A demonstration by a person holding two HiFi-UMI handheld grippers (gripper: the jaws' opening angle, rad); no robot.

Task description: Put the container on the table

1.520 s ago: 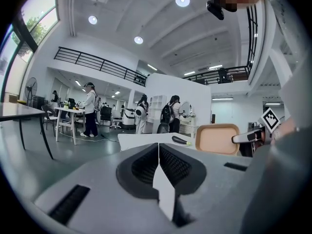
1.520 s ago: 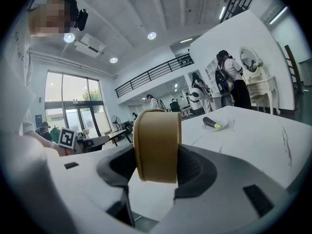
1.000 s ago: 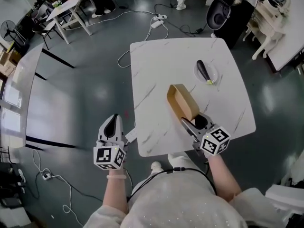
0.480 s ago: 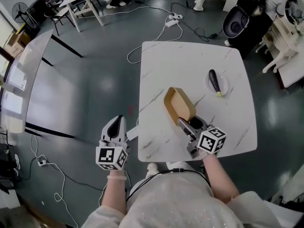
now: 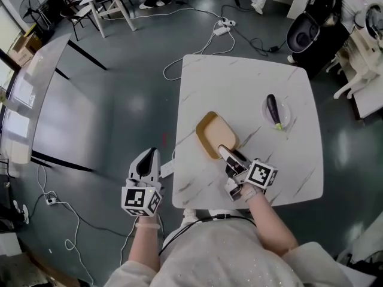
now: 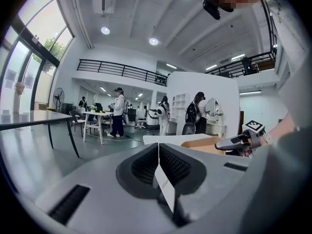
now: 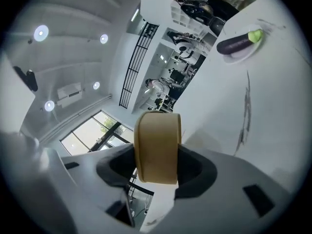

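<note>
A tan cardboard container [image 5: 215, 135] hangs over the near middle of the white marble table [image 5: 239, 82]. My right gripper [image 5: 225, 155] is shut on its near rim; in the right gripper view the container [image 7: 157, 147] stands edge-on between the two pads. Whether its base touches the tabletop I cannot tell. My left gripper [image 5: 145, 161] hovers off the table's left front corner, over the floor, jaws shut with nothing in them; the left gripper view shows its pads pressed together [image 6: 159, 165] and the container [image 6: 209, 143] beyond.
A dark eggplant [image 5: 273, 110] lies on a small white plate [image 5: 283, 115] at the table's right side. Cables [image 5: 206, 40] run across the grey floor behind the table. A long glass table [image 5: 30, 94] stands at the left. People stand at the room's far end.
My right gripper has rolled and moved left and down with the container, which now shows its open top facing up. The left gripper has stayed where it was.
</note>
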